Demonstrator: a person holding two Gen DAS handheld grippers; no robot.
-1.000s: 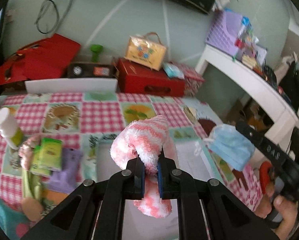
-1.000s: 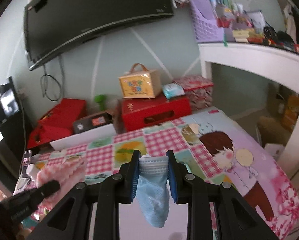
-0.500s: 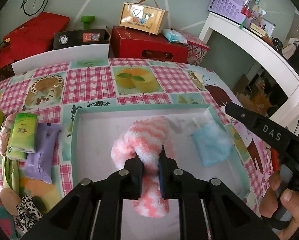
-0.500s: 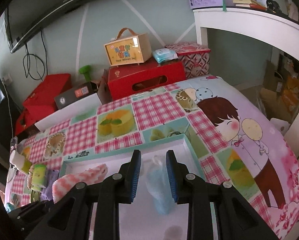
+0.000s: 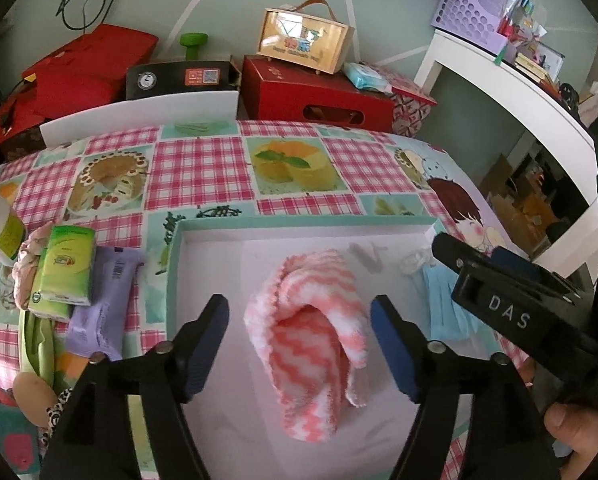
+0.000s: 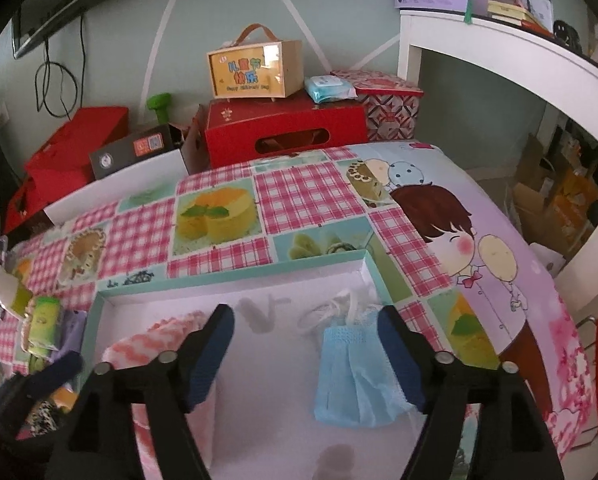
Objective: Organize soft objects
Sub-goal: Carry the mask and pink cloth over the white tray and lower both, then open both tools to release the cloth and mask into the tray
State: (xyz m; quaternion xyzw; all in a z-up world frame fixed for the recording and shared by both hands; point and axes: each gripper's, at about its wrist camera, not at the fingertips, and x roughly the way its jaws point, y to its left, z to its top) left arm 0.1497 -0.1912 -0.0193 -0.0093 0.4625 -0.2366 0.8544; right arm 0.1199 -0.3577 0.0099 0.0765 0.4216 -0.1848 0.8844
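Our left claw [image 5: 299, 344] and right claw [image 6: 305, 354] are both wide apart, holding nothing. The fluffy pink-and-white striped sock [image 5: 311, 336] and soft blue face mask [image 6: 355, 376] lie in the shallow white tray [image 5: 299, 226]. We think the green tissue pack [image 5: 65, 272] and purple pack [image 5: 103, 304] on the checkered tabletop [image 5: 195, 168] come next.

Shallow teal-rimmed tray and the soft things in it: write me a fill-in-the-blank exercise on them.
1. The fluffy pink-and-white striped sock lies inside the shallow teal-rimmed ____.
2. The tongs of the left gripper stand ____ on either side of the sock.
3. The pleated face mask between the tongs of the right gripper is ____ in colour.
4. The green tissue packet lies ____ the tray.

Missing words: tray; open; blue; outside
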